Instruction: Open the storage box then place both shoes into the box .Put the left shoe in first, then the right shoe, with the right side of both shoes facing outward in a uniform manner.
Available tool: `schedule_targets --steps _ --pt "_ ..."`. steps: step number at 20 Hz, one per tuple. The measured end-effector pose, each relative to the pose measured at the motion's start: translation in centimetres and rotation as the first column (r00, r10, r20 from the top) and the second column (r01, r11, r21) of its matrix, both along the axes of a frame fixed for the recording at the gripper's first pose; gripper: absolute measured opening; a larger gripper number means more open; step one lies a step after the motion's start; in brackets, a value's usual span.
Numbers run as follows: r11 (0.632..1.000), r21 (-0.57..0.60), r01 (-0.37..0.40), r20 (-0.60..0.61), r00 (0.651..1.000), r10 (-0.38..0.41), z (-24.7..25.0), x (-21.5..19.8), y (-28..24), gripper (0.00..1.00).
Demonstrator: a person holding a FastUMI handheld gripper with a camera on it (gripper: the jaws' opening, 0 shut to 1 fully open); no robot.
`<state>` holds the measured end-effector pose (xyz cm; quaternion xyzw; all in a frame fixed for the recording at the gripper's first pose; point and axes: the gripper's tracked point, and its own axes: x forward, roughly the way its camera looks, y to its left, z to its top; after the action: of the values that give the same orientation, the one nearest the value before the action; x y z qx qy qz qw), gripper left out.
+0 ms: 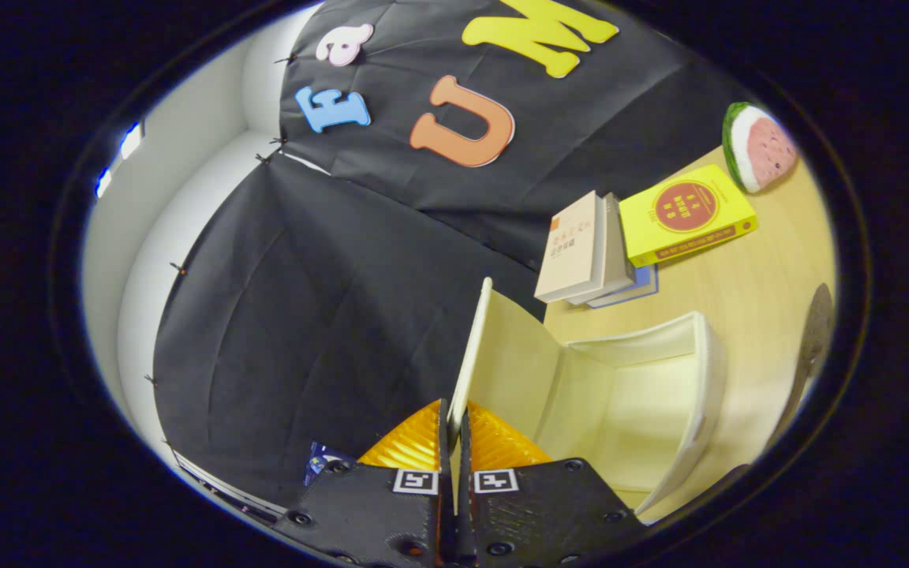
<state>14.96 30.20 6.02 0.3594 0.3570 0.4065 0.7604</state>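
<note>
Gripper view: fingers (454, 430) pinch one storage box (628, 394) lid (470, 347); three books (628, 244) beyond.

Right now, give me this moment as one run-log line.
claw: shut on cream plastic storage-box lid | lid raised, box open | box interior: no shoes | next: left shoe

**Even booth light, heavy fisheye bending**

Bright, soft light is falling evenly on the desk (731, 284) and the pale storage box (628, 394), casting only faint shadows. The black cloth wall (304, 315) is staying dim. Straight edges are curving strongly toward the rim, where detail is softening; the centre is looking sharp.
</note>
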Motion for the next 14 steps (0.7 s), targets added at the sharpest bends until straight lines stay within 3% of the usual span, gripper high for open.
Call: schedule_targets --steps 10,14 --pt "0.999 0.003 -0.044 -0.041 0.998 0.044 0.6 0.4 12.0 0.02" --pt "0.997 -0.039 -0.07 -0.017 0.997 0.069 -0.9 0.8 16.9 0.08"
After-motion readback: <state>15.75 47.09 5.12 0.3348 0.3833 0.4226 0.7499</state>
